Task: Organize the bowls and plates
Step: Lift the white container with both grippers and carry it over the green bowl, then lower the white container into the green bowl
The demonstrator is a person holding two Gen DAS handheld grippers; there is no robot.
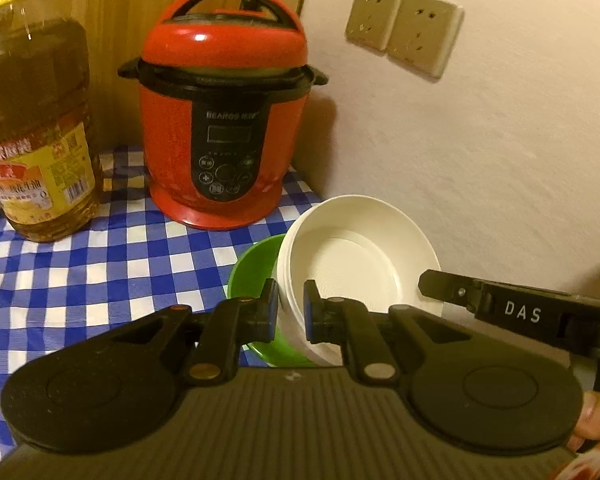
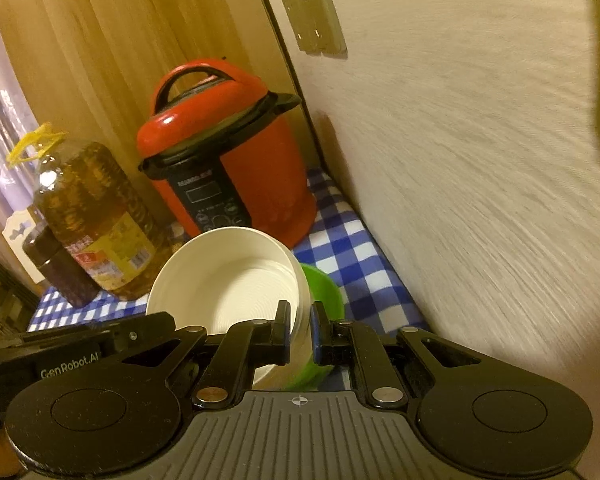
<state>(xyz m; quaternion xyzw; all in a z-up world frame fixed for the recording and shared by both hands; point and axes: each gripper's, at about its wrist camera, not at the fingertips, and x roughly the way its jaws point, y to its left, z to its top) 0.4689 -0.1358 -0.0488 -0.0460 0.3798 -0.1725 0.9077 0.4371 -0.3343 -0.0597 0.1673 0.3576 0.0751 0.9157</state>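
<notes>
Left gripper (image 1: 291,312): jaws drawn close and clamped on the near-left rim of the white bowl stack (image 1: 356,256), one pad outside the wall, one inside. Right gripper (image 2: 300,330): same story on the opposite rim of the white bowl stack (image 2: 228,280), jaws pinched onto the wall. So 2 grippers share 1 load, each seen in the other's view as a black arm at the frame edge. The white rim shows several stacked lips in the left wrist view, so this looks like more than 1 bowl nested; count not readable. Green bowl (image 1: 252,272) sits around the lower part of the white stack; whether it cradles the stack or only lies beside and under it cannot be told. In the right wrist view the green bowl (image 2: 326,292) shows just past the white wall. Below them, blue-and-white checked cloth (image 1: 100,272). Further back, red pressure cooker (image 1: 224,108) in the corner, oil bottle (image 1: 36,132) left of it, wall sockets (image 1: 404,28) above. Judgement: nesting of white bowls appears done; the stack is in hand and tilted, not yet set down. Left: place it, and settle the green bowl. No plates visible.
</notes>
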